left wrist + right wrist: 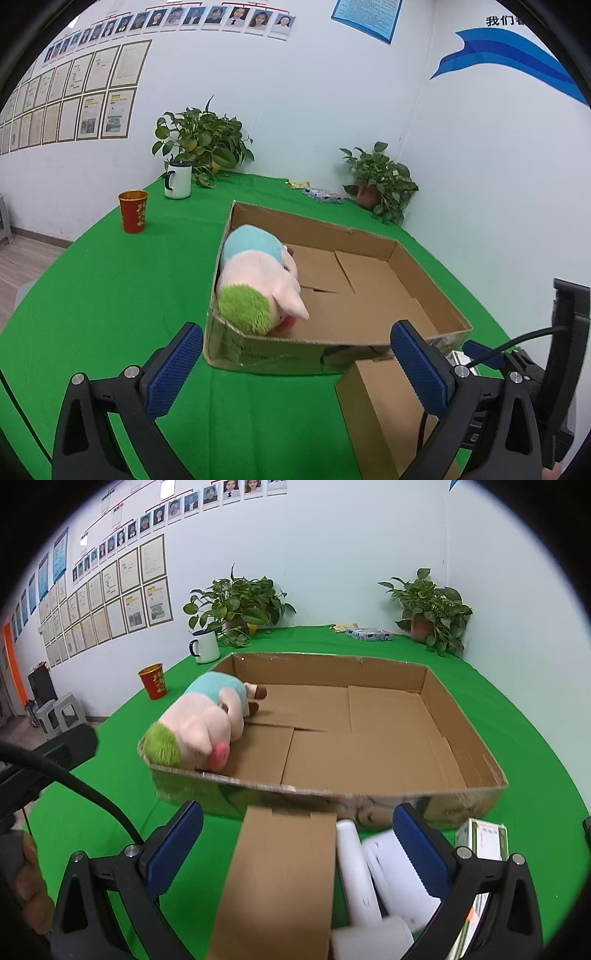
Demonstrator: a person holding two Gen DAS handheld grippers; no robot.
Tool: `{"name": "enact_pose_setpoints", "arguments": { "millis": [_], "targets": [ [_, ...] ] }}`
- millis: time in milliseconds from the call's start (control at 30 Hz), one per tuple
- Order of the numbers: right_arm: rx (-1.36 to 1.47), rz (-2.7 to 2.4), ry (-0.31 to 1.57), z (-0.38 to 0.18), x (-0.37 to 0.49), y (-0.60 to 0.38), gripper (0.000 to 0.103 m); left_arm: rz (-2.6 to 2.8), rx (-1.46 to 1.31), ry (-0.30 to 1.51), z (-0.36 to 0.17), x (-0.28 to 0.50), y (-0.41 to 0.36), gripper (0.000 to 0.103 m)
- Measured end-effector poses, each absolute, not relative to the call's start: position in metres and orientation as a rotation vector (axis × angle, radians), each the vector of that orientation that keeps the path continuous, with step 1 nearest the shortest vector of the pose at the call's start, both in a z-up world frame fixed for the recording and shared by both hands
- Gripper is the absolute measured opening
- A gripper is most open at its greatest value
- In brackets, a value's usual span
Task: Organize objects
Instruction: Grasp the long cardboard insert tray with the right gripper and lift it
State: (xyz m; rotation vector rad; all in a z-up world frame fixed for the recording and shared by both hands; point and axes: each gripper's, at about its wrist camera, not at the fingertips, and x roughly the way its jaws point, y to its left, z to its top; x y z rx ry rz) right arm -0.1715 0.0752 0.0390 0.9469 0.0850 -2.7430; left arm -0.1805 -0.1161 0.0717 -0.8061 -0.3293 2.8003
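A shallow open cardboard tray [424, 271] [476, 753] stands on the green table. A pink plush pig [258, 286] [201, 725] with green hair and a blue shirt lies in its left end. A small brown cardboard box [384, 410] [280, 882] lies in front of the tray. A white device [373, 882] and a green-and-white packet [484, 838] lie right of that box. My left gripper [295, 362] is open and empty, just short of the tray's near wall. My right gripper [297, 842] is open over the small box, not touching it.
A red paper cup [133, 216] [153, 681] and a white mug [178, 180] [205, 646] stand at the far left. Two potted plants [203, 138] [380, 181] stand along the back wall. A blue patterned packet [323, 195] [369, 634] lies at the back.
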Motion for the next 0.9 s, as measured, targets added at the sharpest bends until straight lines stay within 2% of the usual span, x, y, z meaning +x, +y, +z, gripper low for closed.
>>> {"name": "enact_pose_setpoints", "arguments": {
  "millis": [333,400,600,733,833,900],
  "targets": [
    [1.124,-2.574,-0.026,0.01,-0.108,0.107,0.102,2.553,-1.0,-0.395,0.035,-0.166,-0.092,0.101],
    [1.18,-2.508,-0.044,0.0,-0.099,0.105,0.102,2.481,-1.073,-0.436,0.02,-0.168,-0.088,0.095],
    [1.202,-2.426,0.029,-0.011,-0.071,0.088,0.102,2.339,-1.173,-0.455,-0.005,-0.161,-0.076,0.079],
    [1.206,-2.409,0.125,-0.014,-0.066,0.074,0.101,2.286,-1.187,-0.451,-0.011,-0.152,-0.068,0.076],
    [1.195,-2.437,0.193,-0.017,-0.061,0.069,0.091,2.266,-1.199,-0.445,-0.014,-0.147,-0.066,0.076],
    [1.187,-2.434,0.18,-0.017,-0.061,0.07,0.09,2.262,-1.209,-0.457,-0.017,-0.143,-0.068,0.076]
  ]
}}
